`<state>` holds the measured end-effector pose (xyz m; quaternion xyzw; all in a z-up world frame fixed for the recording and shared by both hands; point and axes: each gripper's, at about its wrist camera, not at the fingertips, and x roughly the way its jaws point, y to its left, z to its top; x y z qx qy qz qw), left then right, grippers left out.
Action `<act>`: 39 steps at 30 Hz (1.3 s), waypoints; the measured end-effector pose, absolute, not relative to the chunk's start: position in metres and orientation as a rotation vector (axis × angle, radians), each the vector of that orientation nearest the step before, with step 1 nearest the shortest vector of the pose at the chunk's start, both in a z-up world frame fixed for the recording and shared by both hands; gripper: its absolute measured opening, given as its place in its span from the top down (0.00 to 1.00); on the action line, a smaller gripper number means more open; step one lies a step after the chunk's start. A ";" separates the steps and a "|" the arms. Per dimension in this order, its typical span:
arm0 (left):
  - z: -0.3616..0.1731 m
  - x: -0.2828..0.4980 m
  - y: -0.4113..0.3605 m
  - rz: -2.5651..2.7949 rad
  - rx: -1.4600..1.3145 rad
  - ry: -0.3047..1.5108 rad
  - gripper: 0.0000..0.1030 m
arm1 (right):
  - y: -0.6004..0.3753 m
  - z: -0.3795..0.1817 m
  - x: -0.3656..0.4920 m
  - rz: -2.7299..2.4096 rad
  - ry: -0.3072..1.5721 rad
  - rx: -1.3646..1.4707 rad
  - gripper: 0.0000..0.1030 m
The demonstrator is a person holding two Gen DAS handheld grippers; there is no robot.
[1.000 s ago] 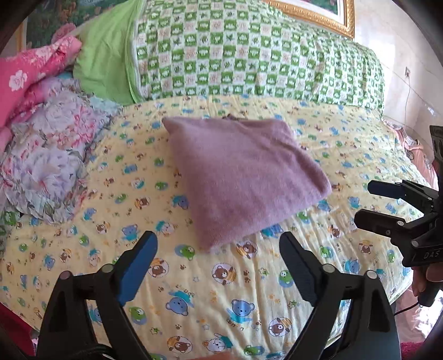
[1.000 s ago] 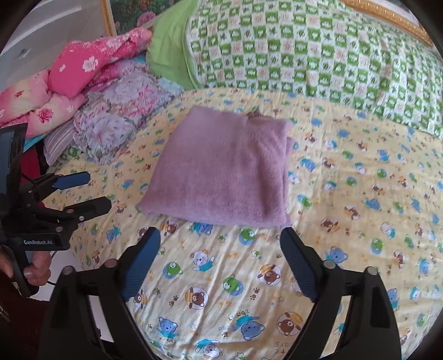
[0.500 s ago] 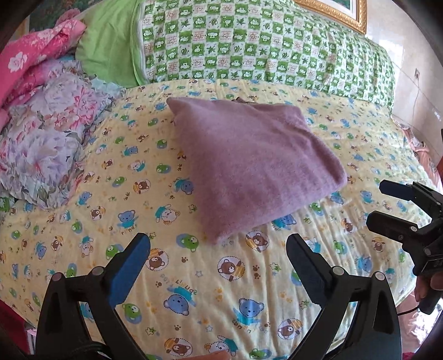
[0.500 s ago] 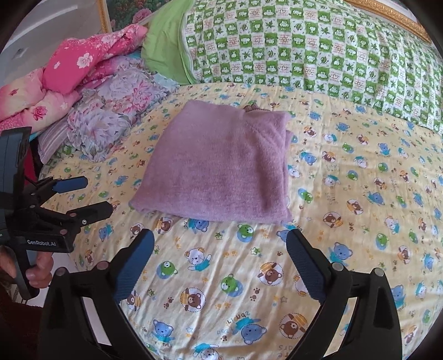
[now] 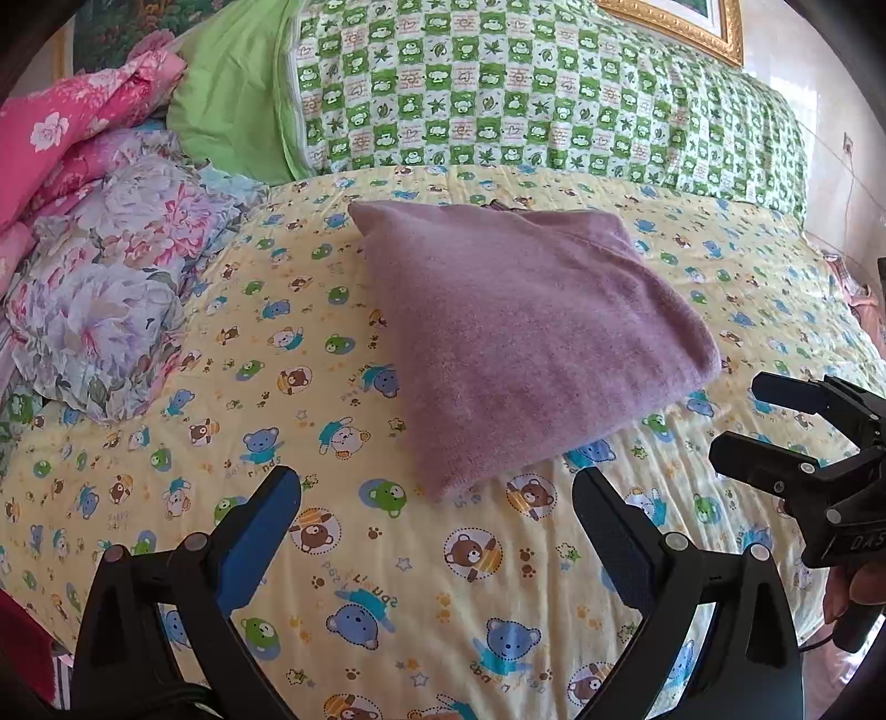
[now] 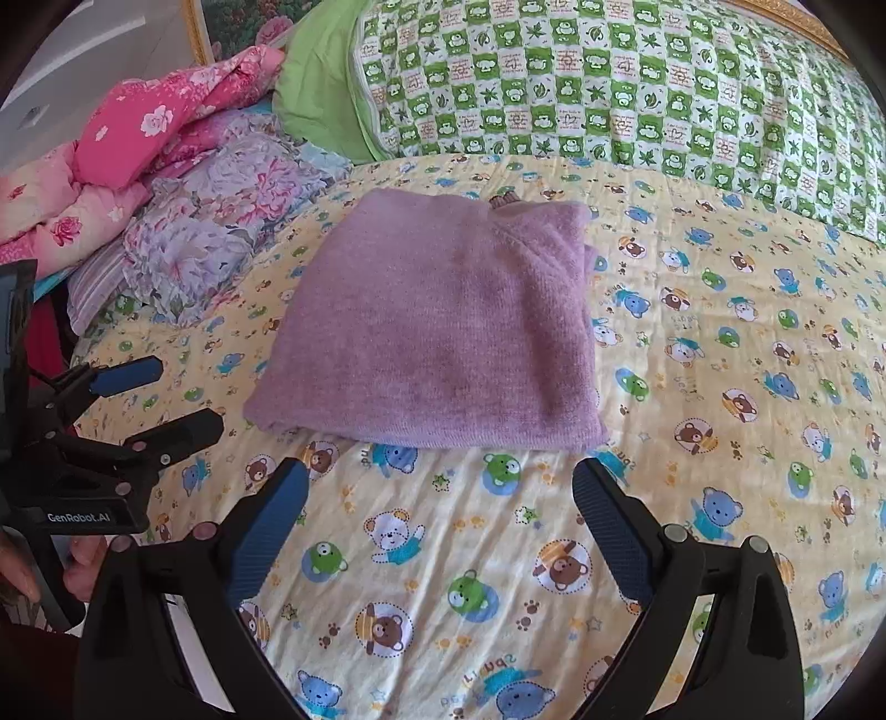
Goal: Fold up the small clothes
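A purple knit garment (image 5: pixel 526 332) (image 6: pixel 437 321) lies folded into a rough rectangle on the yellow bear-print sheet (image 5: pixel 387 581) (image 6: pixel 720 387). My left gripper (image 5: pixel 437 482) hovers open just short of the garment's near corner, nothing between its blue pads. My right gripper (image 6: pixel 440 471) is open too, just in front of the garment's near folded edge, holding nothing. Each gripper shows in the other's view: the right gripper (image 5: pixel 739 418) at the right edge, the left gripper (image 6: pixel 185 396) at the left edge, both beside the garment and apart from it.
A green checked pillow (image 5: pixel 526 94) (image 6: pixel 637 94) runs along the back of the bed. Floral and pink bedding (image 5: pixel 99 249) (image 6: pixel 183 183) is piled at the left. A gold picture frame (image 5: pixel 692 27) hangs behind. The bed's edge drops off at the right (image 5: pixel 864 310).
Both grippers have sunk toward the bed and come closer to the purple garment, which now looks larger. Their jaws stand slightly wider. The garment itself has not moved.
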<state>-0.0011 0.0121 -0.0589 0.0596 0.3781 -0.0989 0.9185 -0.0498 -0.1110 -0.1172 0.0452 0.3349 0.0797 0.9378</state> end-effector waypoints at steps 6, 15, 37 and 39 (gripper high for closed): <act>-0.061 0.000 0.011 -0.185 0.123 0.779 0.04 | -0.110 -0.123 -0.047 0.165 0.686 0.096 0.07; -0.060 -0.002 0.009 -0.172 0.111 0.767 0.04 | -0.106 -0.121 -0.047 0.173 0.671 0.088 0.07; -0.049 -0.005 0.007 -0.173 0.102 0.728 0.04 | -0.106 -0.109 -0.044 0.187 0.632 0.080 0.06; -0.049 -0.005 0.007 -0.171 0.100 0.731 0.04 | -0.106 -0.109 -0.043 0.187 0.632 0.080 0.06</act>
